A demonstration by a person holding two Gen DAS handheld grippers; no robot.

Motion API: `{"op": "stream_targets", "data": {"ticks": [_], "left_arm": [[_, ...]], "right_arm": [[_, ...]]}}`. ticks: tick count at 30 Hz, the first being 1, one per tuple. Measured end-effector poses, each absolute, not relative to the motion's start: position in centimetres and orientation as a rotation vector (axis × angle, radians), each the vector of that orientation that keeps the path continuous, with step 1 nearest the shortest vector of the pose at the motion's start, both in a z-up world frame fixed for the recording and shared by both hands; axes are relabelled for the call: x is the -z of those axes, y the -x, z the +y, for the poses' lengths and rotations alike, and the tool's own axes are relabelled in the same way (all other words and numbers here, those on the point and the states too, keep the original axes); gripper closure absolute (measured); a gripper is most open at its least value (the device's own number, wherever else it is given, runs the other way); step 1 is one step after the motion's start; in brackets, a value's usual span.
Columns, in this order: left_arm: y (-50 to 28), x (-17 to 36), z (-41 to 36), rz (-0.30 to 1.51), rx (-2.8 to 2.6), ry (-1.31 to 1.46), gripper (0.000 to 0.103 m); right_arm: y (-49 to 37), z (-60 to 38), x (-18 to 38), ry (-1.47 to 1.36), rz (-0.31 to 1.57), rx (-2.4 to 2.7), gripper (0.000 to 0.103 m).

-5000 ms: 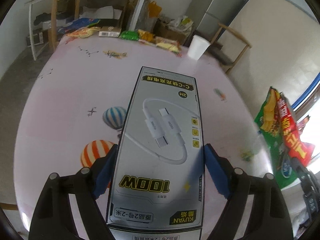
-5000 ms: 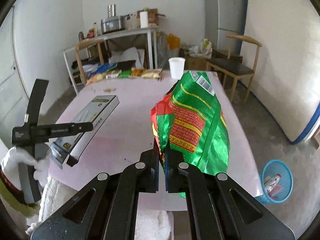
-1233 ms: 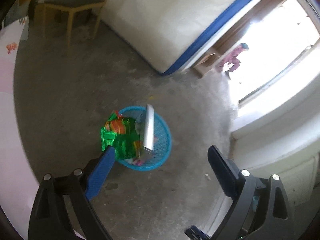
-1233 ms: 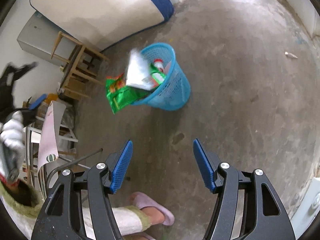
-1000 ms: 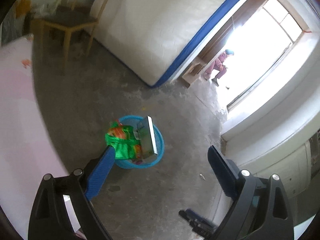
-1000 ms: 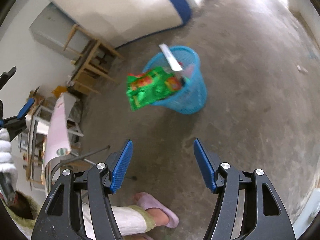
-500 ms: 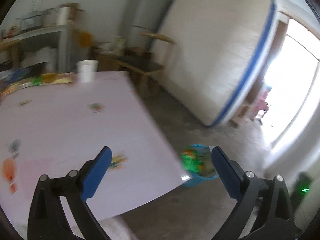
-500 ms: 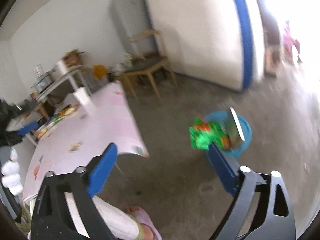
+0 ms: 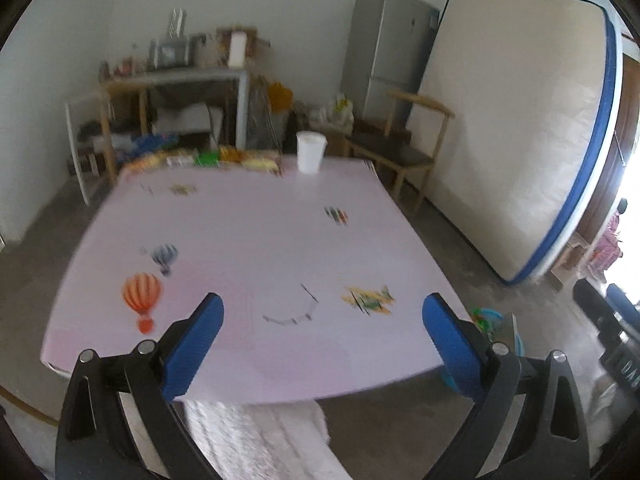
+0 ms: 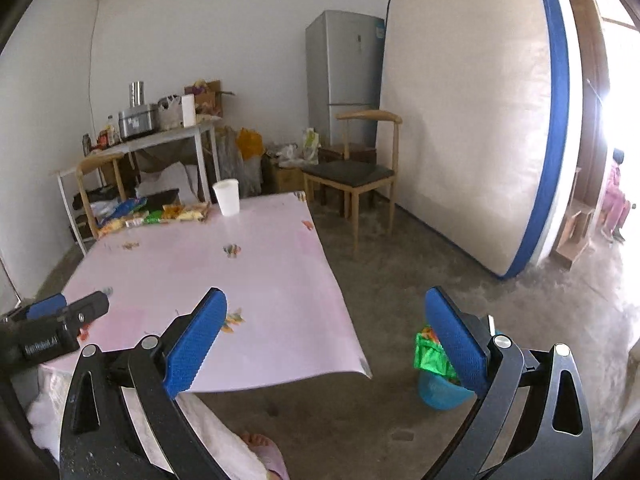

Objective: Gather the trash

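The left gripper [image 9: 322, 340] is hanging wide apart and holding nothing, its blue pads filling the lower part of the left wrist view over the near edge of the pink table [image 9: 248, 240]. The right gripper [image 10: 326, 344] is likewise standing wide and carrying nothing, low in the right wrist view, with its left pad over the table corner and its right pad over the floor. The blue bin [image 10: 438, 390] is sitting on the concrete floor at the lower right of the right wrist view, partly hidden behind the right pad, and a green snack bag [image 10: 430, 354] is sticking out over its rim. In the left wrist view the same bin is peeking out at the lower right, just past the table edge, blurred. More snack wrappers [image 10: 156, 214] are lying in a row along the far edge of the table, upper left of centre, beside a white cup [image 10: 227, 197] that is standing upright. A wooden chair [image 10: 354, 172] is standing past the table's far right corner, a mattress [image 10: 472, 120] is leaning against the wall on the right, and a fridge [image 10: 340, 76] is standing behind the chair.
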State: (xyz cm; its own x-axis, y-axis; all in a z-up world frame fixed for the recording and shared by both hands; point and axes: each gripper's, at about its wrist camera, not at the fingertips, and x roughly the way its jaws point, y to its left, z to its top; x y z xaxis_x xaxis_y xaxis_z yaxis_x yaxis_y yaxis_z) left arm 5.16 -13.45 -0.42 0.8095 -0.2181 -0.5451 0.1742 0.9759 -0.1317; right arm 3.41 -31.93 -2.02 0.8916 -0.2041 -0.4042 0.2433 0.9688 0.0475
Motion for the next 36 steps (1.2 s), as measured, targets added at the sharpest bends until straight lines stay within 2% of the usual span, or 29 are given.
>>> {"op": "stream_targets", "data": {"ticks": [4,9,18,22,27,36], "left_arm": [[-3.9,-0.5,-12.2,0.493,0.194,0.045,0.006],[-2.6,-2.0,-11.7,0.393,0.179,0.022,0.006],[-1.8,-3.1,-10.9,0.377,0.184,0.052,0.006],[-2.3,-2.7,-10.1,0.458,0.205,0.17,0.006],[-4.4,-0.1,-10.3,0.705,0.23,0.179,0.006],[-4.6,2.9,-10.6,0.851,0.219,0.139,0.006]], "right_arm": [[-2.5,-31.6,1.3,-0.083,0.359,0.258,0.007],[-3.0,-30.0,1.0,0.011,0.383,0.287,0.007],[-2.0,-28.5,-0.2,0.038,0.326,0.23,0.007],[-2.5,-28.2,-0.1,0.02,0.364,0.19,0.007],[-3.7,-27.9,0.9,-0.017,0.499,0.18,0.007],[-3.4,-28.6,5.7,-0.103,0.731,0.224,0.008]]}}
